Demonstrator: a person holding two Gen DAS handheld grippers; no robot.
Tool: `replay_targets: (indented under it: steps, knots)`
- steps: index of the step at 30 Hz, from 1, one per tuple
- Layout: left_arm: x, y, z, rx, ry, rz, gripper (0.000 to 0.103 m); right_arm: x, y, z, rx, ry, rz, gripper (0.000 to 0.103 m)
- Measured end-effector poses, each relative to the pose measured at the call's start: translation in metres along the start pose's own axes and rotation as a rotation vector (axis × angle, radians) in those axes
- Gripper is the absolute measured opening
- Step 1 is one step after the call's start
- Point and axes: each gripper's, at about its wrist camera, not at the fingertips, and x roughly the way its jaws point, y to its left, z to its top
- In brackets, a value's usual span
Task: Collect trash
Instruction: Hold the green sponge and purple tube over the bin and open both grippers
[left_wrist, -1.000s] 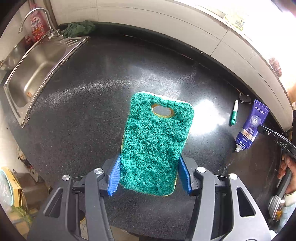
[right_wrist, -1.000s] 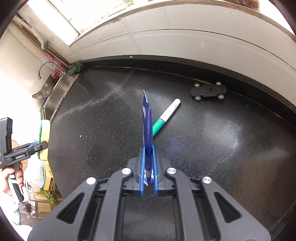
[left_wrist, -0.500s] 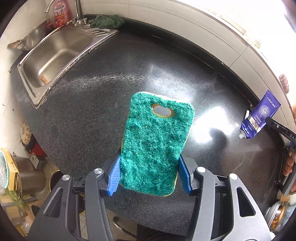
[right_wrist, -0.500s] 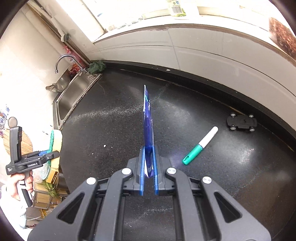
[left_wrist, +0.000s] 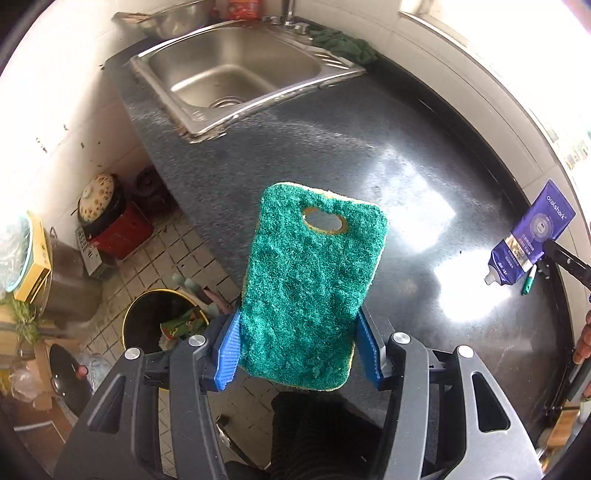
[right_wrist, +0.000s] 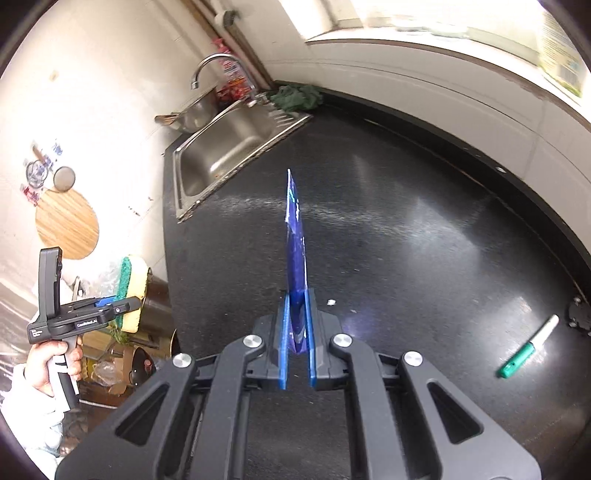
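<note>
Neither item is binned yet. The sponge (left_wrist: 314, 291) is clamped at its side edges by the left gripper (left_wrist: 300, 352), held past the counter edge near the bin (left_wrist: 162, 325) on the floor. The flattened toothpaste tube (right_wrist: 297, 251) is pinched in the nearly closed right gripper (right_wrist: 296, 343), above the counter (right_wrist: 406, 240). A marker (right_wrist: 528, 347) is left lying there.

Black speckled counter (right_wrist: 406, 229) with green marker (right_wrist: 526, 352), toy car (right_wrist: 580, 315).
</note>
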Motion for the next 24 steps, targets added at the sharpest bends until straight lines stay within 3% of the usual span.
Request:
replay_targets:
  steps: [7,16,24]
  knots:
    - [-0.023,0.085,-0.037,-0.169,-0.012,0.071,0.051,0.062,0.111,0.020,-0.149,0.091,0.157,0.009]
    - [-0.045,0.193,-0.101,-0.393,-0.001,0.153,0.049,0.135,0.273,-0.001,-0.394,0.250,0.326,0.009]
    - [-0.039,0.233,-0.127,-0.492,0.007,0.163,0.049,0.175,0.336,-0.029,-0.516,0.357,0.377,0.009]
